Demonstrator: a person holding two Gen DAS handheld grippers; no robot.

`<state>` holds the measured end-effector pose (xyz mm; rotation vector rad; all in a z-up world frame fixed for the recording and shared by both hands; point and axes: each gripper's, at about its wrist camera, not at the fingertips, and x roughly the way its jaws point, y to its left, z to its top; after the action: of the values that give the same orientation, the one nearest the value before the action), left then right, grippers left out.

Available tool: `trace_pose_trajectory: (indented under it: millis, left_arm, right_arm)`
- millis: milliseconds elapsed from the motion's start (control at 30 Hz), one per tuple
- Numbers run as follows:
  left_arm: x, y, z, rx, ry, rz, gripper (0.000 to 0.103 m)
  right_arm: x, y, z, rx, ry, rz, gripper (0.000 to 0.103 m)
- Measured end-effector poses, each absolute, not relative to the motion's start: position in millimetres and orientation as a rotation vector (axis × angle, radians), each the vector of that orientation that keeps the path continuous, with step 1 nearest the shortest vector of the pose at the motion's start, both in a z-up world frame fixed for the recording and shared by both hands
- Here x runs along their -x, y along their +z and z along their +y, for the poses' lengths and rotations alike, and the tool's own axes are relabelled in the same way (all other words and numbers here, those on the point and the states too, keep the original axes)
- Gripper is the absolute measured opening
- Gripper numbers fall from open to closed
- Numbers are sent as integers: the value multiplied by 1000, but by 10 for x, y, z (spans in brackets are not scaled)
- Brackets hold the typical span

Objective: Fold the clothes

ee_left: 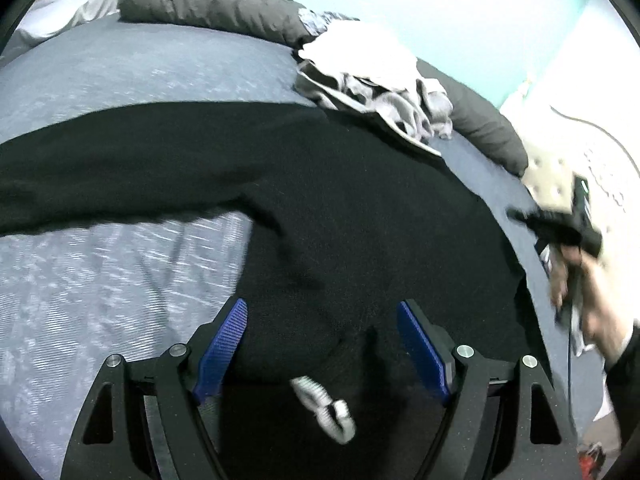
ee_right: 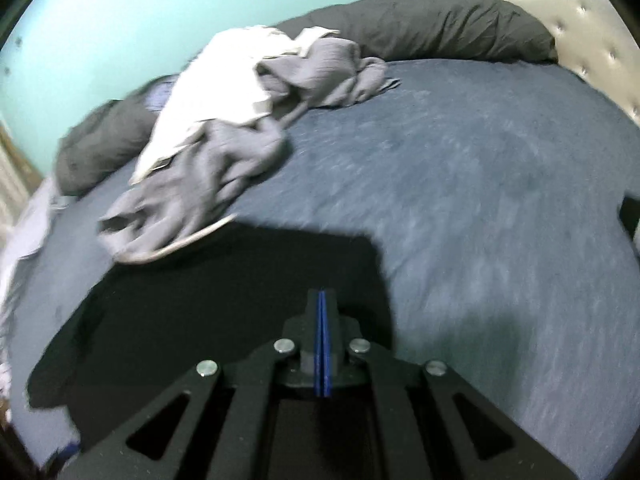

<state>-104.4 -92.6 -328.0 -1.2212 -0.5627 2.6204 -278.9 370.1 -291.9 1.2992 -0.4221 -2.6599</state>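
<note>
The left wrist view is being taken from low and close over a black garment (ee_left: 340,208), looking across the bed (ee_left: 120,72) toward a far teal wall (ee_left: 440,8). The right wrist view is being taken from somewhat higher, facing the same wall (ee_right: 120,12) and a headboard (ee_right: 580,20) at far right. The pile of clothes (ee_left: 372,80) (ee_right: 224,120) and grey pillows (ee_left: 488,132) (ee_right: 432,28) are being shared by both.
</note>
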Motion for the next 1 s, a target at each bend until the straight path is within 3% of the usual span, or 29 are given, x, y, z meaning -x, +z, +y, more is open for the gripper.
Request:
trace_pose_trajectory:
  millis: [133,367,1000]
  left_arm:
    - [913,-3198,-1095,1209,2647,-596,81]
    - [737,-3188,-1221,1239,2653,-599,80]
    - [769,-3199,-1382,1275,2687,-646,80]
  right_arm:
    - [2242,-2965,3541,-1257,-2562,-521,2]
    - [1371,-3181,2979,-1309,-2380,-634,29]
    - [959,-3401,1251,-1396,-2184,-408,39]
